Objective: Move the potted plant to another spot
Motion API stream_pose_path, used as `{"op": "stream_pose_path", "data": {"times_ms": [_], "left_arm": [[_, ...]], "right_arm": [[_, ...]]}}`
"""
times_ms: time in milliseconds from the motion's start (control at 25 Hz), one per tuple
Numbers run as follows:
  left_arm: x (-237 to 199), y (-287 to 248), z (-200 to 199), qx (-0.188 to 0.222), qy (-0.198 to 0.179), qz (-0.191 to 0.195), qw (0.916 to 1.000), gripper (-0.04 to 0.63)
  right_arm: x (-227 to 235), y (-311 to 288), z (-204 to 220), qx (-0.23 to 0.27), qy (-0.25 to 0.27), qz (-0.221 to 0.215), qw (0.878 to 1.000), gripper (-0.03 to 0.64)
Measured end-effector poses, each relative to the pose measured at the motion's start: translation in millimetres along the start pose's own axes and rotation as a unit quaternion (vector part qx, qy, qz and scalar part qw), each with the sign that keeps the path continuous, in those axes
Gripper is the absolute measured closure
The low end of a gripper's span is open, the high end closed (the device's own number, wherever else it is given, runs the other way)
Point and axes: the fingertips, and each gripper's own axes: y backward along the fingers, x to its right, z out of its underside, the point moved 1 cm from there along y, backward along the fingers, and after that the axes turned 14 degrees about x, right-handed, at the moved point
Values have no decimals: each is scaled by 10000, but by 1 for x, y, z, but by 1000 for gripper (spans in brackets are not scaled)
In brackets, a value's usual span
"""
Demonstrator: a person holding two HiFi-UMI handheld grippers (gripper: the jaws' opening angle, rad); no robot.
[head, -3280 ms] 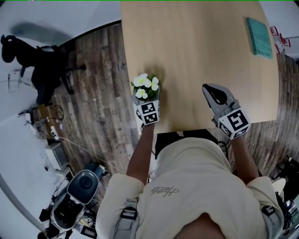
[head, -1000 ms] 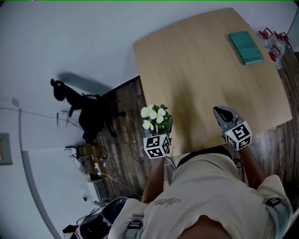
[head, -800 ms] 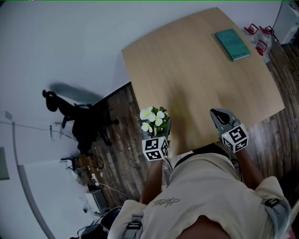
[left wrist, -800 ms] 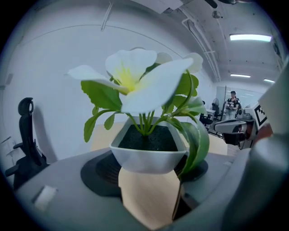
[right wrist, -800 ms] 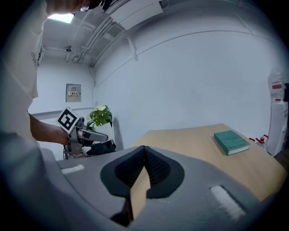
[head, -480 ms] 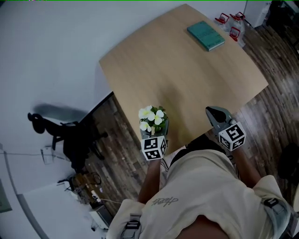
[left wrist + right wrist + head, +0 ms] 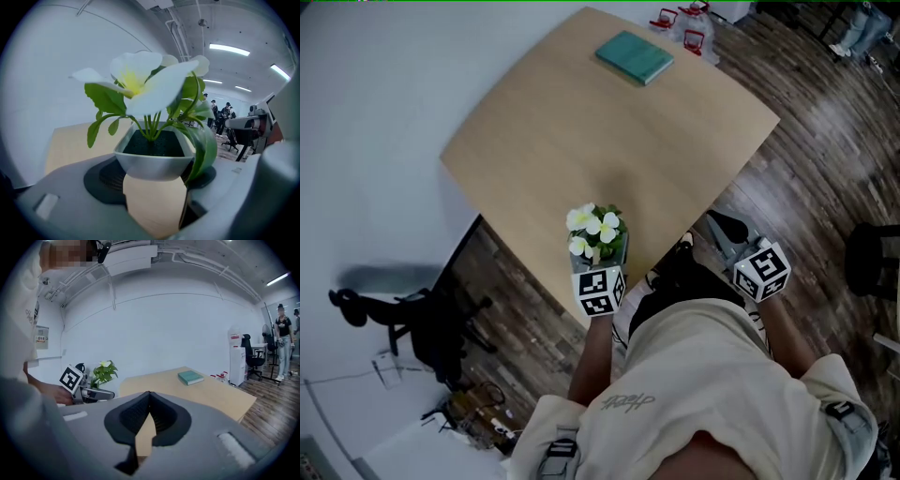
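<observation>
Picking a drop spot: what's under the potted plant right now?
Bare wooden table, near its edge, with the left gripper clamped on the potted plant. Its base is hidden, so contact with the table can't be told.

The potted plant sits in the left tongs, over the tabletop's near corner. The book lies at its far end. The right tongs are just right of the tabletop, over the floor.

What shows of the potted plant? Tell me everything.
The potted plant is a small silver-grey pot with a flared, rounded-square rim, filled with dark soil, bearing green leaves and white flowers with yellow centres. It stands upright, clamped at its sides between the pads of the left hand-held gripper, above the near edge of the wooden table.
</observation>
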Motion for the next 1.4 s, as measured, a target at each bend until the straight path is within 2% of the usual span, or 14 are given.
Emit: {"op": "stream_pose_path", "data": {"times_ms": [280,560,720,840,1200,1400], "left_arm": [[53,-18,-9,-96,-302,443,9985,241],[87,-51,-22,-160,-531,414,9976,241],[128,-70,-25,-168,-560,456,9972,241],[150,-81,-31,-141,-579,470,9971,241],[194,-122,-31,-161,-556,332,9978,241],[224,-140,-34,-185,-573,448,9972,241]], "right_arm": [[32,42,3,215,-287,452,9983,614],[78,56,-13,484,-332,430,9973,614],[128,91,-4,391,-403,633,9964,615],[157,109,-1,289,-261,702,9968,615],[218,115,-5,359,-245,511,9977,614],[234,126,-2,283,-226,303,9989,615]]}}
